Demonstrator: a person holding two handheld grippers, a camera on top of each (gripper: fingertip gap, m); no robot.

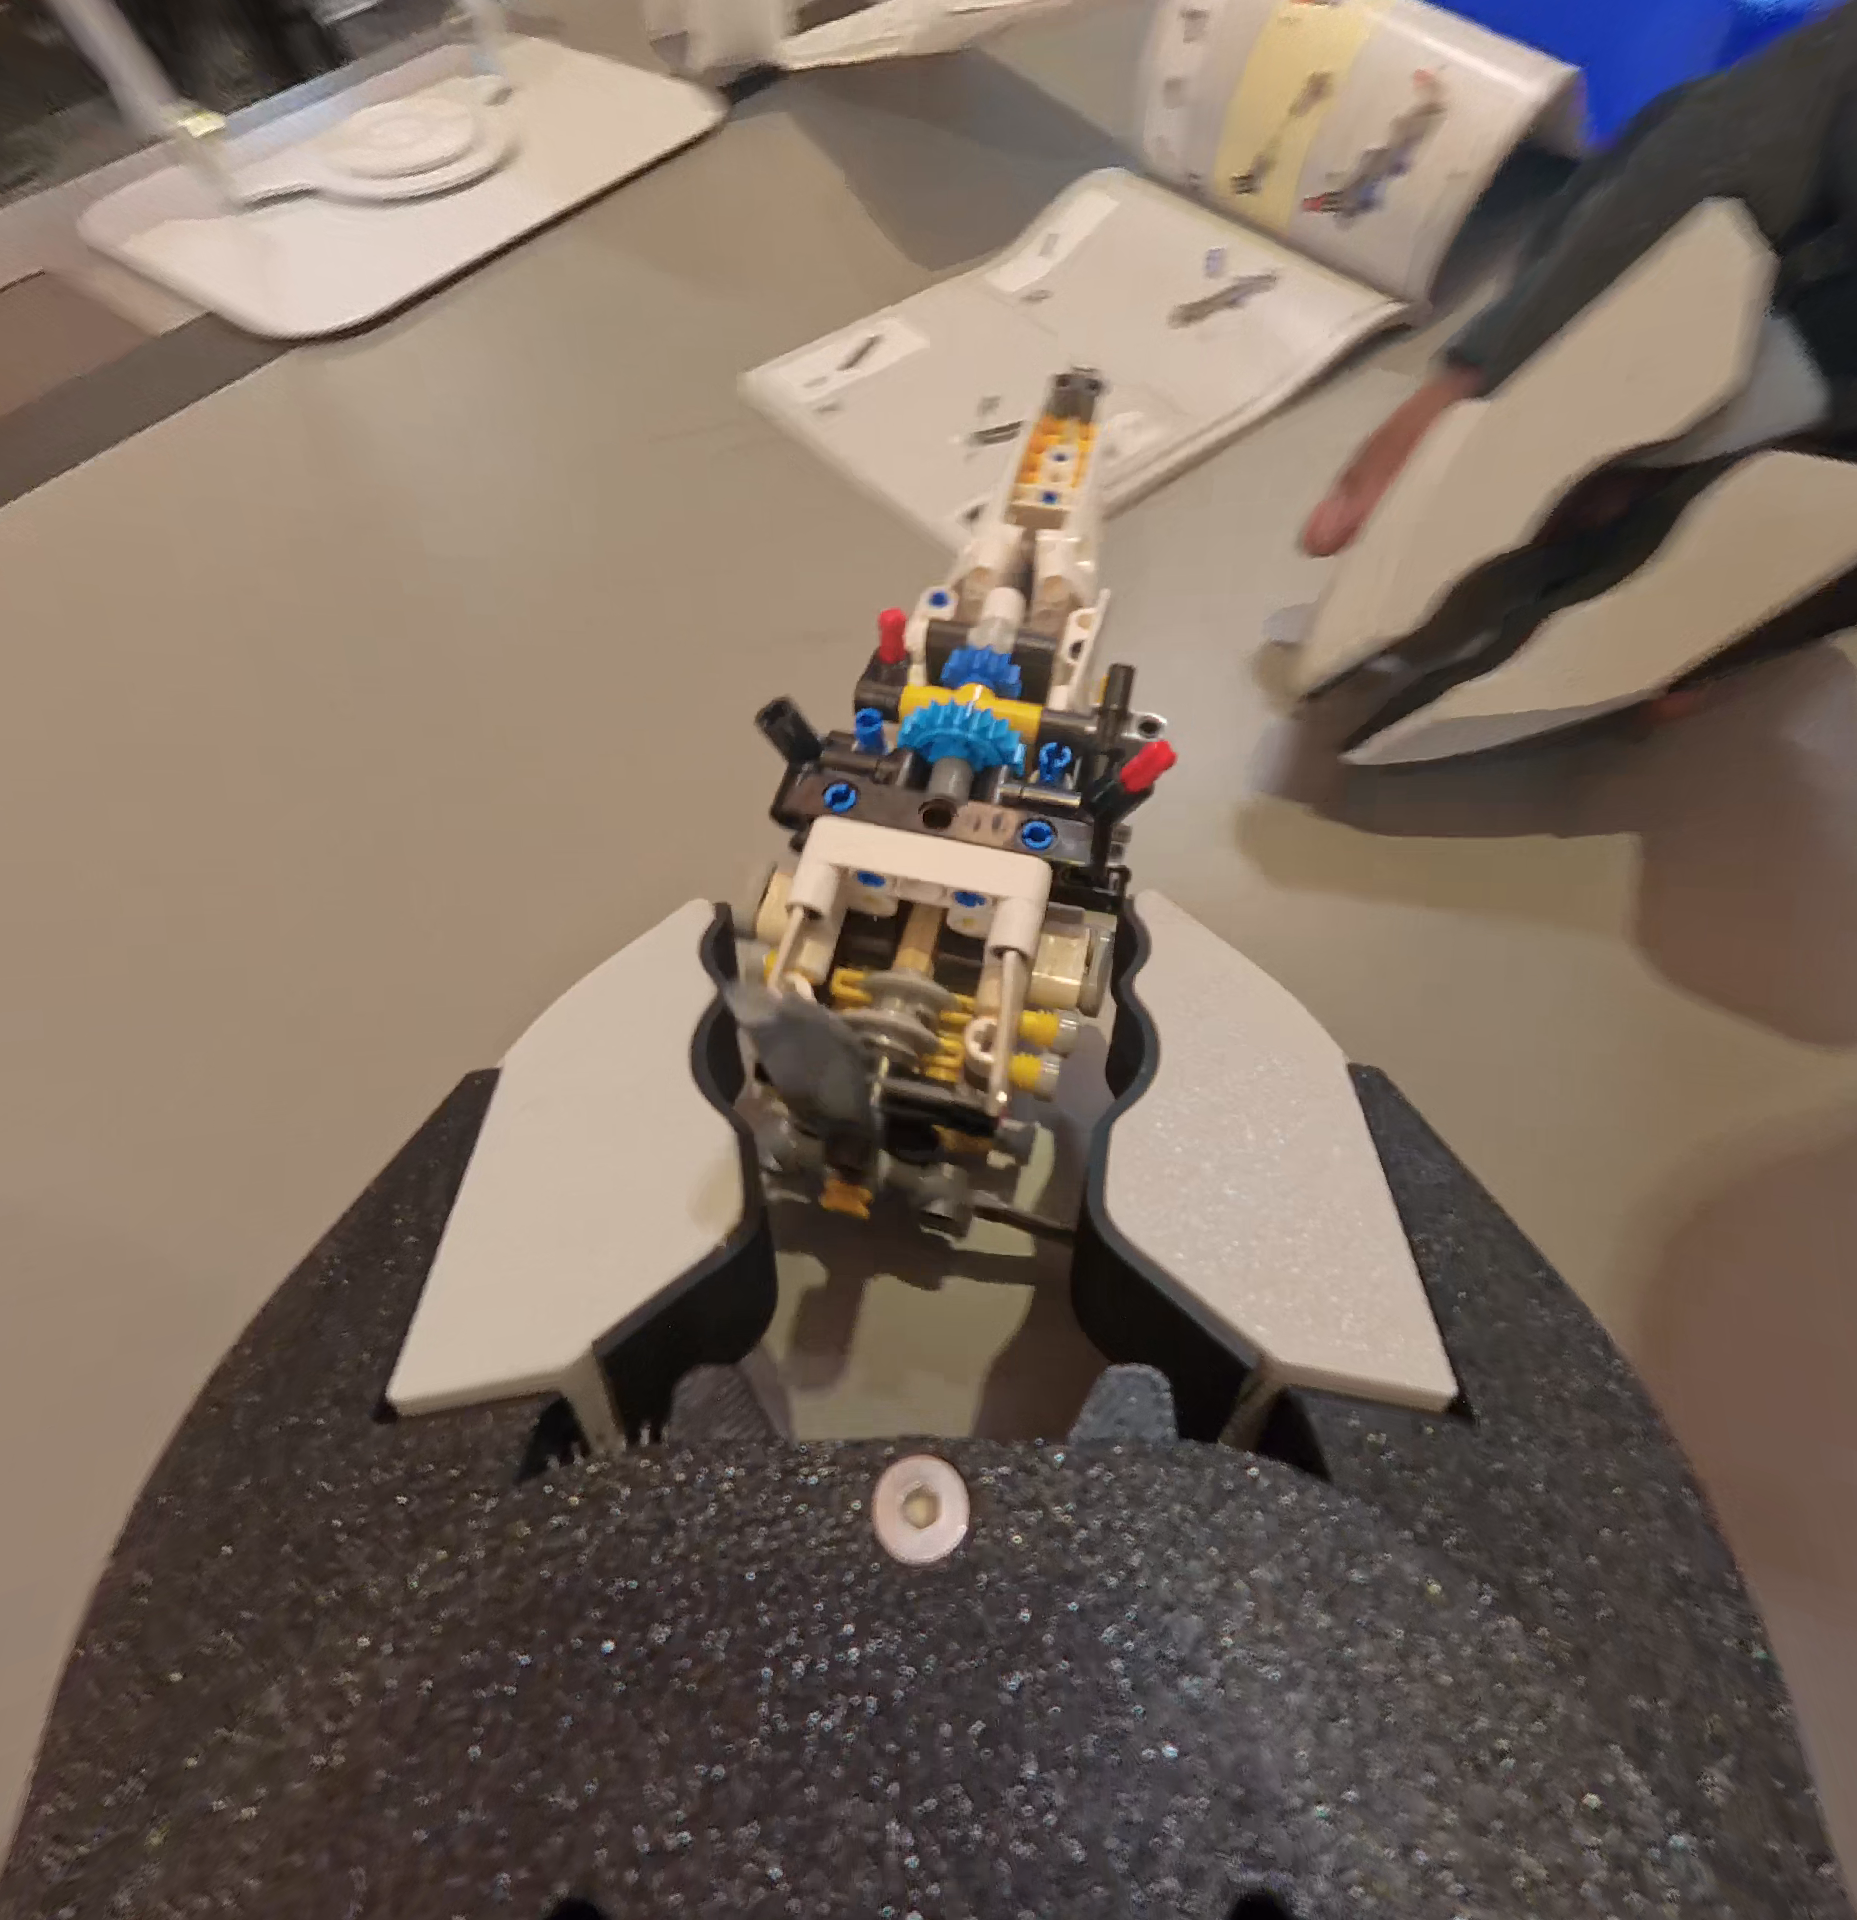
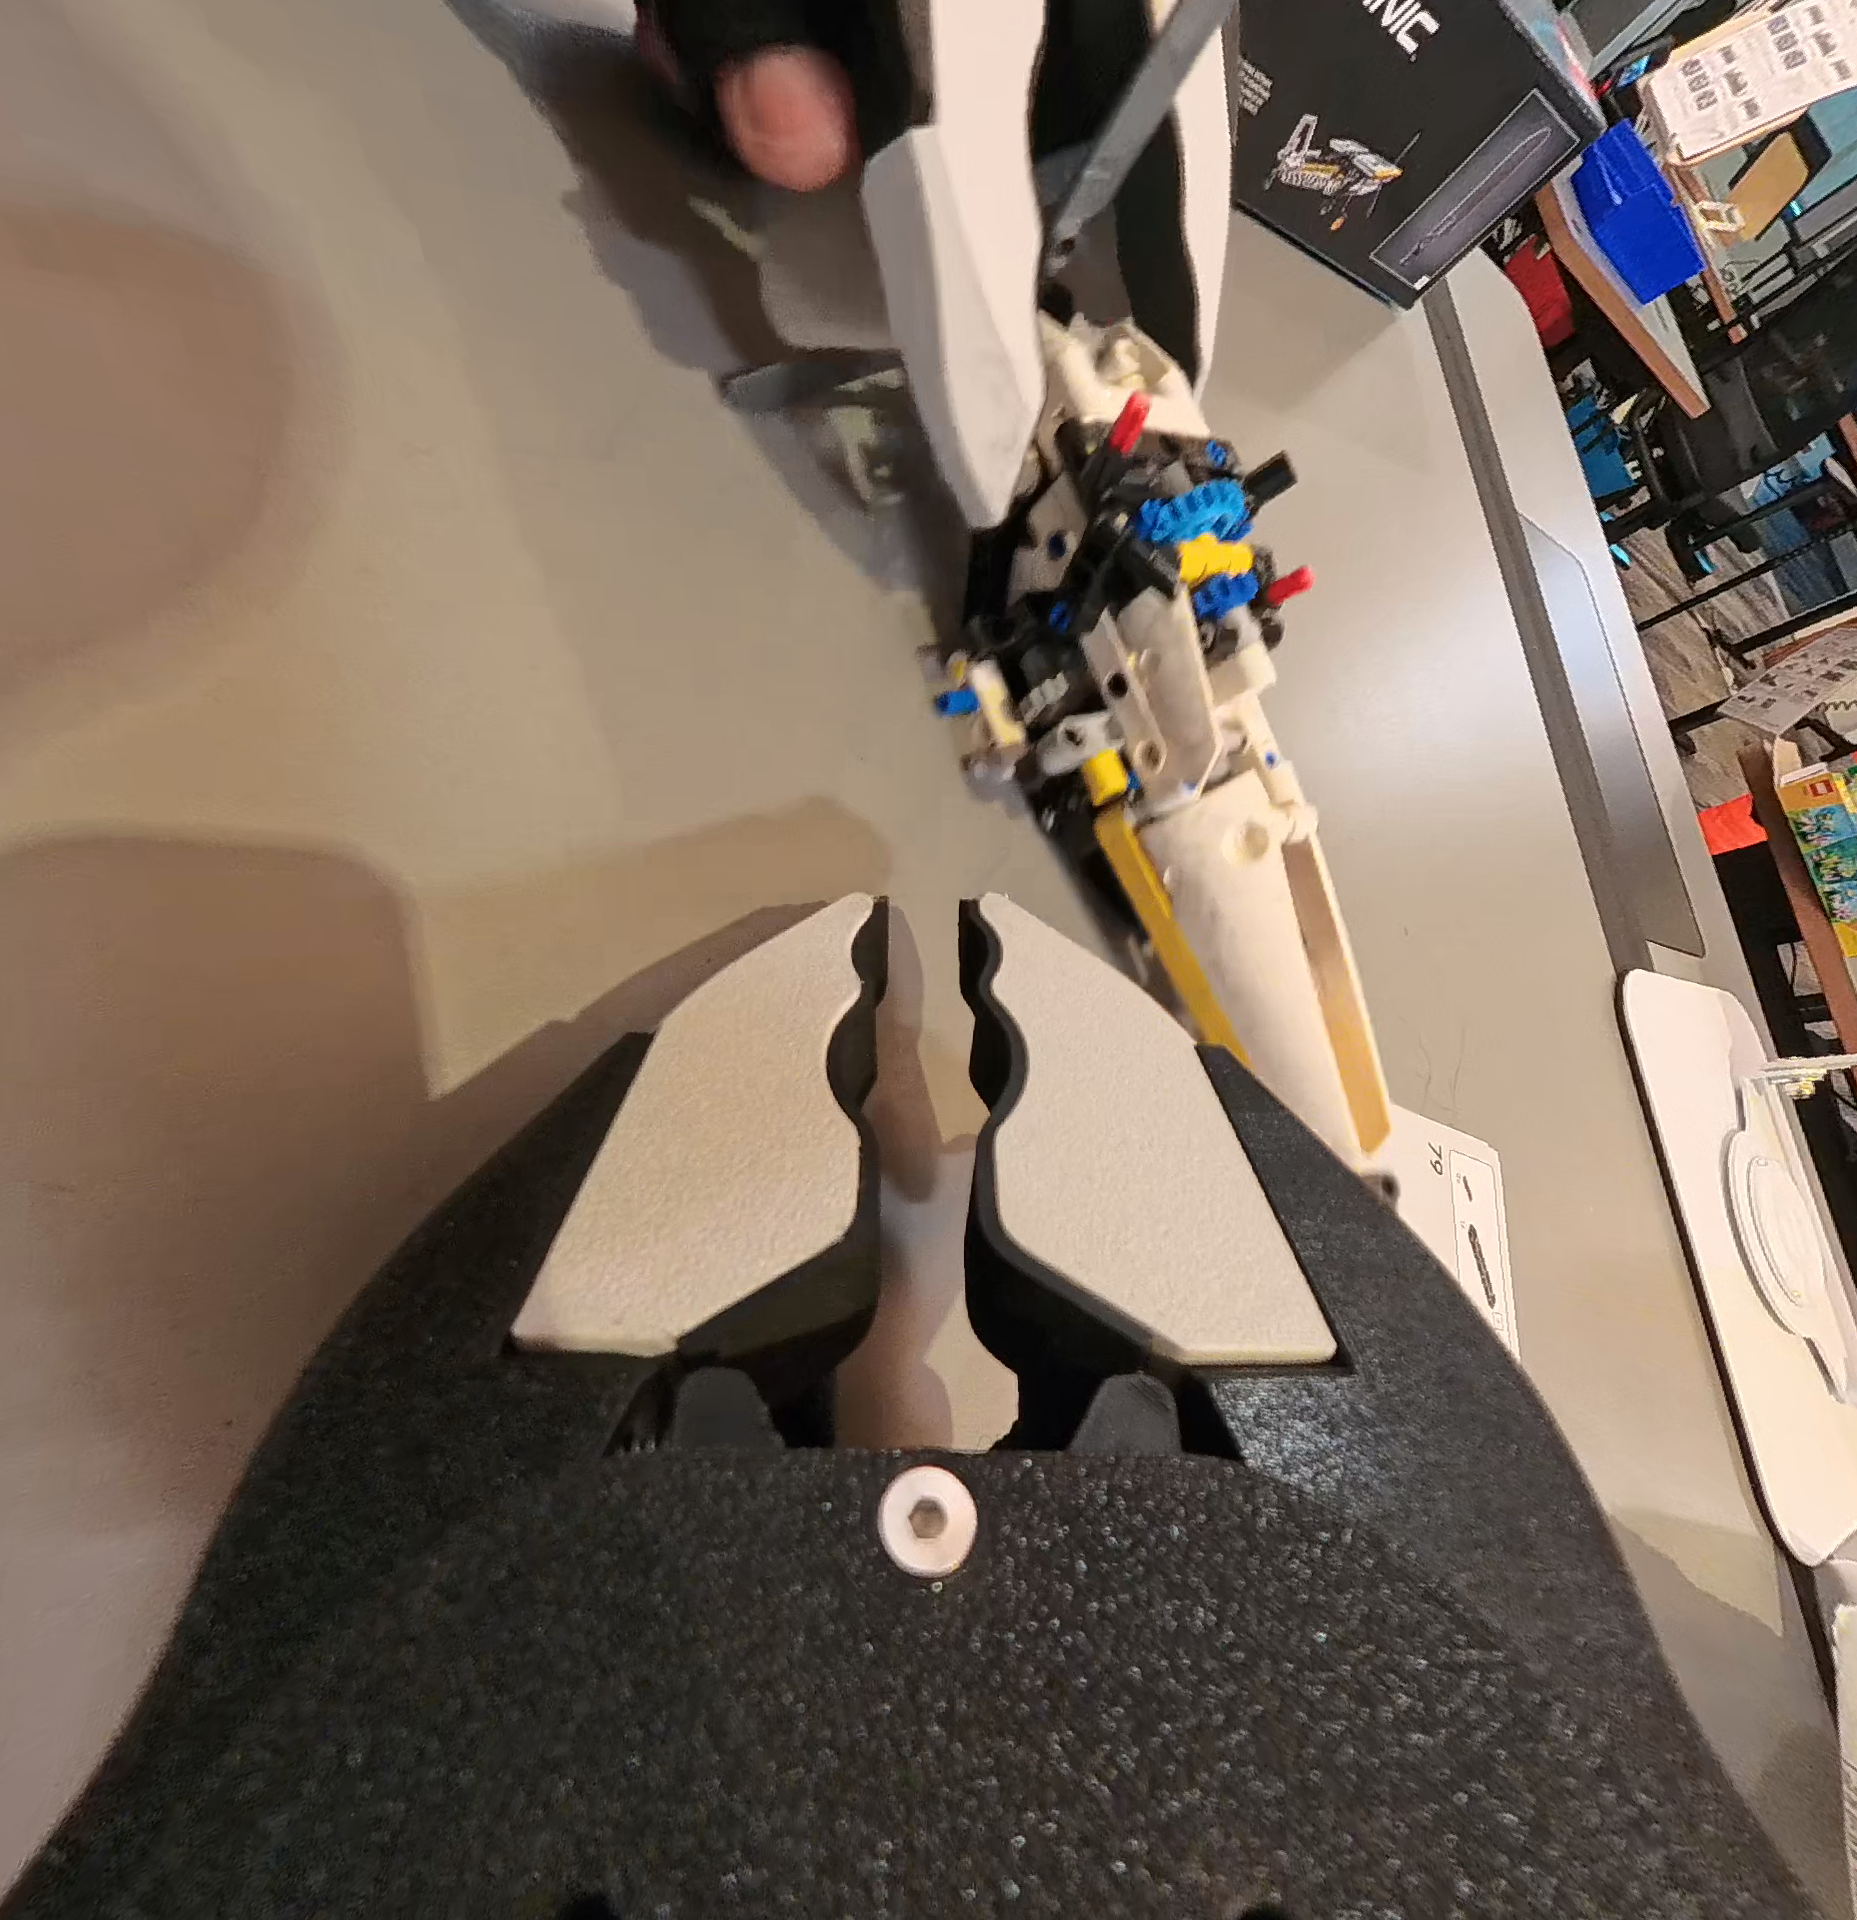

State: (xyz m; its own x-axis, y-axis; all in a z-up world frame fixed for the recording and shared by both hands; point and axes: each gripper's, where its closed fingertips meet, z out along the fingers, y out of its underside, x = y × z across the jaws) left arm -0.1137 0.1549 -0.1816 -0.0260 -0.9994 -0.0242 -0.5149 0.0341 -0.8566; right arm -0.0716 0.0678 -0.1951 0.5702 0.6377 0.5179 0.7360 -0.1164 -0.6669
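Note:
A long brick-built model (image 1: pixel 955 831) of white, black, yellow and blue parts with gears lies along the grey table (image 1: pixel 332 727). My left gripper (image 1: pixel 924 914) is shut on its near end, one pad against each side. In the right wrist view the left gripper (image 2: pixel 1059 364) grips the far end of the model (image 2: pixel 1142 644), with a person's gloved hand (image 2: pixel 789 114) behind it. My right gripper (image 2: pixel 924 904) is to the left of the model's white tail. Its fingers stand a little apart with only table between them. It also shows blurred in the left wrist view (image 1: pixel 1329 712).
An open instruction booklet (image 1: pixel 1059 312) lies beyond the model. A white stand base (image 1: pixel 384 187) sits at the far left and shows in the right wrist view (image 2: pixel 1755 1247). A dark box (image 2: pixel 1402 135) stands near the table's edge (image 2: pixel 1558 727), with shelves and crates beyond.

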